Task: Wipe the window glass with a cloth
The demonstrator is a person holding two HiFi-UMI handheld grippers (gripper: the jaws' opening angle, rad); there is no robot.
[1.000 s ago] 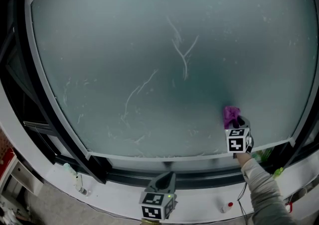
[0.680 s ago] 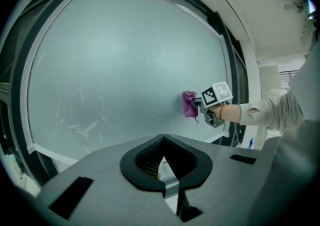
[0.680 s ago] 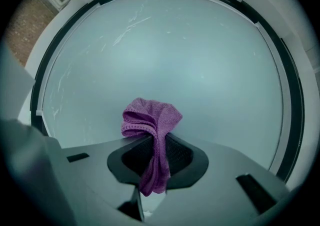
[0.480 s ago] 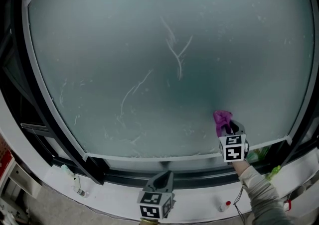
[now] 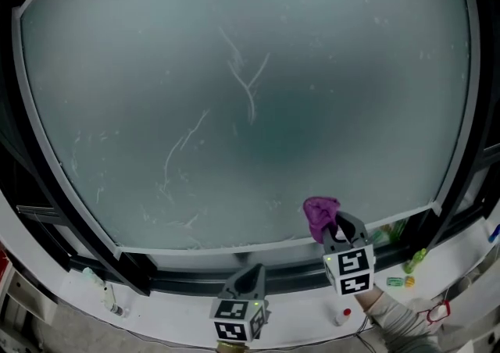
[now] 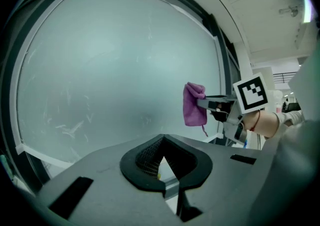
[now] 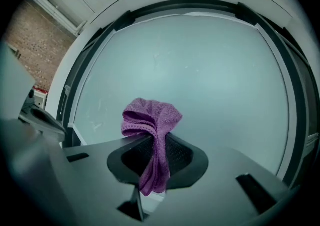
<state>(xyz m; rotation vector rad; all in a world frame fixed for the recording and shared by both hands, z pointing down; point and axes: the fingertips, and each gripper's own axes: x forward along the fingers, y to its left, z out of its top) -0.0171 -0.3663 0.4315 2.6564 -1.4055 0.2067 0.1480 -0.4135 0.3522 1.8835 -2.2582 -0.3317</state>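
Observation:
The frosted window glass (image 5: 234, 94) fills the head view and carries thin white streaks (image 5: 244, 82) near its middle and lower left. A bunched purple cloth (image 5: 319, 212) is against the glass's lower right, just above the bottom frame (image 5: 195, 250). My right gripper (image 5: 334, 225) is shut on it. In the right gripper view the cloth (image 7: 152, 120) sticks up from the jaws and a tail hangs below. My left gripper (image 5: 250, 275) is low at the centre, away from the glass, shut on nothing. The left gripper view shows the cloth (image 6: 194, 105) at its right.
A white sill (image 5: 297, 320) runs under the window, with green bottles (image 5: 412, 259) at the right, a small red-capped item (image 5: 346, 314) and a pale bottle (image 5: 100, 287) at the left. Dark frame bars (image 5: 461, 156) flank the pane. A brick wall (image 7: 30, 45) shows far left.
My right gripper has carried the cloth down the glass to just above the bottom frame. The head view has turned, sliding the pane leftward. The left gripper stays low.

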